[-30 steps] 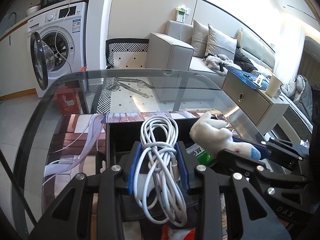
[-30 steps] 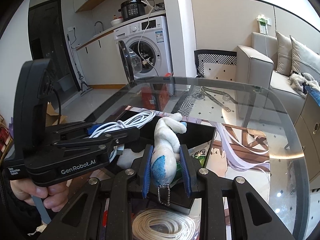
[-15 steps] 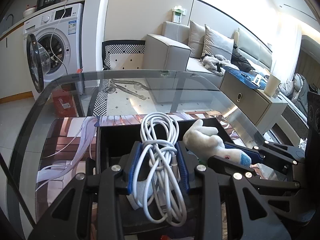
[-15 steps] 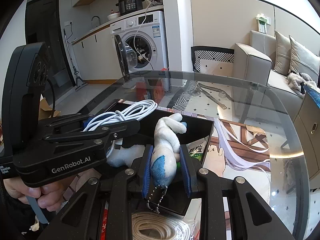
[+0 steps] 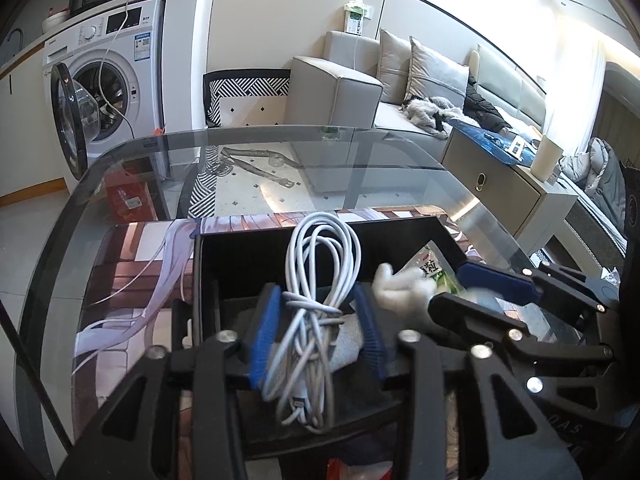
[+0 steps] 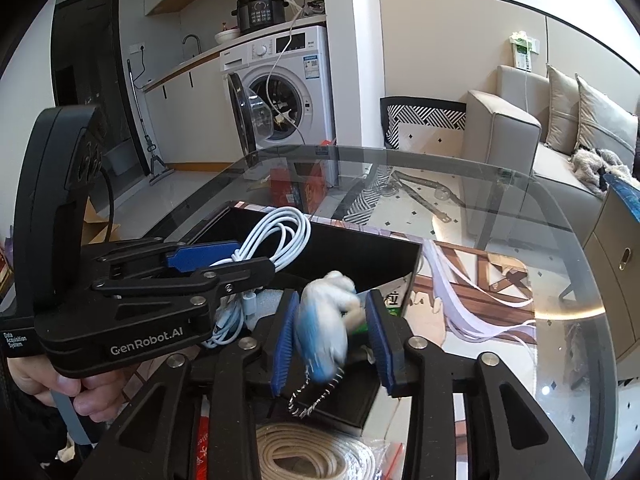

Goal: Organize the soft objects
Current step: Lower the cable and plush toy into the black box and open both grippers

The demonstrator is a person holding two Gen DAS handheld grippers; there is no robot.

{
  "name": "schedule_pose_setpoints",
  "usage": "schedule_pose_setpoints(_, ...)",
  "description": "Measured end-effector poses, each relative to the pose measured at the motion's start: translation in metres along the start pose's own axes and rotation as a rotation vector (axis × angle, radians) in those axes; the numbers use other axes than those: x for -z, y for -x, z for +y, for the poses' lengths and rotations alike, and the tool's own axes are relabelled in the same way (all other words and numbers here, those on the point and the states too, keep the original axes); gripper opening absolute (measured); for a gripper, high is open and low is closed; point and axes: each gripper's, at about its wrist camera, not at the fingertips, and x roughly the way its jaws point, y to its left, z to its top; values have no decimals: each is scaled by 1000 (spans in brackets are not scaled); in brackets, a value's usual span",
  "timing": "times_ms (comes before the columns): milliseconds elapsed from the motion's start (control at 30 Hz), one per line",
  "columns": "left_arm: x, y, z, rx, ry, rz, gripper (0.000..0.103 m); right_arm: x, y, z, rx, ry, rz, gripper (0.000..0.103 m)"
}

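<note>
The white cable bundle [image 5: 316,312] is sitting between the blue pads of my left gripper [image 5: 316,326], directly over the black box [image 5: 248,256] that stands near the front edge of the glass counter [image 5: 360,168]. Both grippers' jaws have just been opening: on the left the pads are standing apart from the coil with a gap on each side, so I am judging the cable released and dropping into the box. In the right wrist view my right gripper [image 6: 332,340] is likewise spread, and the small white and blue plush toy [image 6: 324,328] is blurred between its pads, its metal chain [image 6: 316,396] dangling below; I am reading that as the toy falling free, not gripped. Both things are hanging over the box's interior, where a green snack packet [image 5: 432,268] is already lying toward the right wall. So I am treating this as the drop-off step for two soft things at once. Next I am expecting to lift both grippers clear without snagging the cable loops or the chain, then go for the coiled beige rope [image 6: 316,456] showing just below the box's near edge.
</note>
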Motion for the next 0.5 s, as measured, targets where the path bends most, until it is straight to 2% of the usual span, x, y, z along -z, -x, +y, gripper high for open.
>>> schedule_pose_setpoints(67, 1, 7, -3, -7, -14, -15, 58, 2, 8, -2, -8, -1, -13, 48)
schedule_pose_setpoints(133, 3, 14, -6, -14, -32, -31, 59, 4, 15, -2, 2, -1, -26, 54)
schedule_pose_setpoints(200, 4, 21, -8, -15, -41, -43, 67, 6, 22, -3, 12, -2, -36, 65)
schedule_pose_setpoints(267, 8, 30, -8, -31, -38, -61, 93, 9, 31, -4, 9, -14, -53, 86)
schedule_pose_setpoints(333, 10, 38, -7, -47, -32, -81, 103, 13, 41, -4, 15, -24, -71, 95)
schedule_pose_setpoints(433, 16, 47, -5, -56, -28, -82, 103, 20, 54, -5, 37, -32, -86, 102)
schedule_pose_setpoints(500, 19, 52, -5, -64, -30, -90, 103, 24, 60, -6, 44, -40, -93, 102)
